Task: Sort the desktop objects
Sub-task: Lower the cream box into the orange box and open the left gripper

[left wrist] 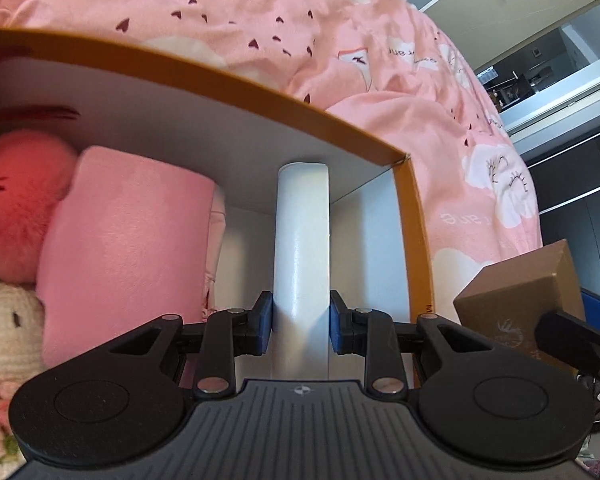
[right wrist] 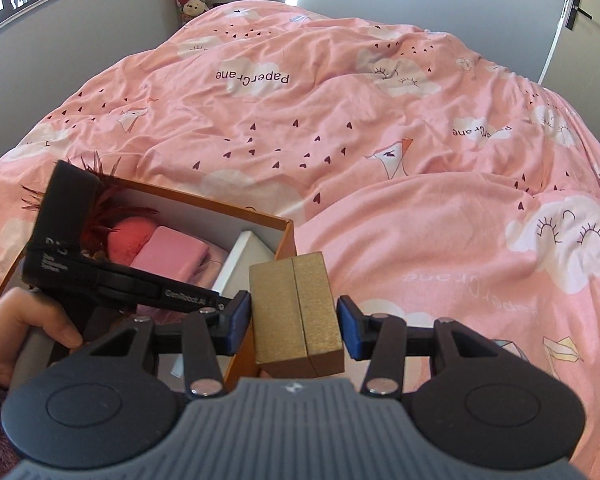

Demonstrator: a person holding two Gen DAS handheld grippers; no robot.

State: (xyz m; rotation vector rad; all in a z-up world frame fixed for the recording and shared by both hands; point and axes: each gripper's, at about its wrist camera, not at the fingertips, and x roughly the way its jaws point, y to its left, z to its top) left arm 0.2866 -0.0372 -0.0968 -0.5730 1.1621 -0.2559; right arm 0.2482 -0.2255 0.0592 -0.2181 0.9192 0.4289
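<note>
A white box [left wrist: 300,240] is pinched between the blue pads of the left gripper [left wrist: 301,322] and is held inside the orange box [left wrist: 414,232], beside a pink roll [left wrist: 124,248] and a red plush toy [left wrist: 16,208]. A gold box [right wrist: 296,312] is clamped by the right gripper [right wrist: 296,326] just beside the orange box, above the pink blanket [right wrist: 380,140].

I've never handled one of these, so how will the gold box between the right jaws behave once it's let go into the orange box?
The gold box looks stiff: its edges stay straight and square. A seam down its middle suggests a lid or two halves that might part if dropped. Its flat faces should keep it from rolling, though it could tip against the white item in the crowded orange box.
</note>
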